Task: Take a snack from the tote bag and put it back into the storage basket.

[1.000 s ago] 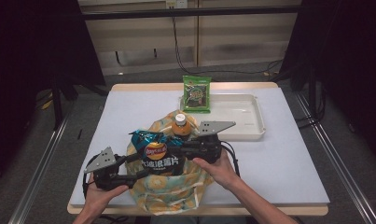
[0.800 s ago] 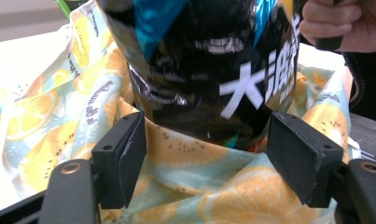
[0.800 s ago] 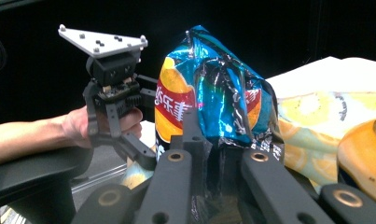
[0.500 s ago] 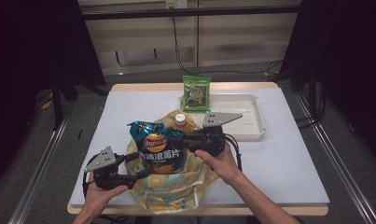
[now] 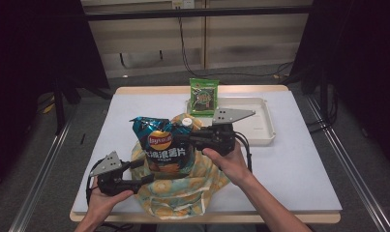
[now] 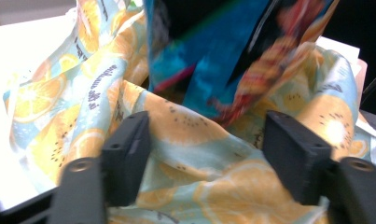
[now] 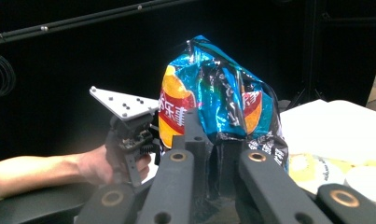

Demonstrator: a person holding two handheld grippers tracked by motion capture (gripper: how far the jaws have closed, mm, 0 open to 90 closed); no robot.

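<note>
Two hand-held grippers are working at the lower centre of the high view, on a white counter [image 5: 299, 159]. Compared with the frame of a second ago, the blue chip bag [image 5: 162, 147] is standing higher above the fruit-print cloth bag [image 5: 183, 191]: its crumpled top is now reaching up level with the white-capped bottle [image 5: 187, 121] behind it, where earlier it sat low in the cloth mouth. The right hand-held gripper [image 5: 183, 140], coming in from centre right, is clamped tight on the chip bag's side; in the right gripper view its jaws are pinching the dark foil at lower centre [image 7: 213, 154], with the bag rising above them. The left hand-held gripper [image 5: 146, 178], at lower left, is sitting at the cloth bag's near edge. Its jaws have just been closing a little, yet in the left gripper view they are standing apart, with the orange-slice fabric [image 6: 199, 163] bunched between them; whether the pads are pressing on it cannot be told. Judged from this, the chip bag is being drawn out of the cloth bag while the cloth is steadied. Farther back, a white tray [image 5: 260, 126] and a green snack packet [image 5: 203, 96] are resting at upper centre.
</note>
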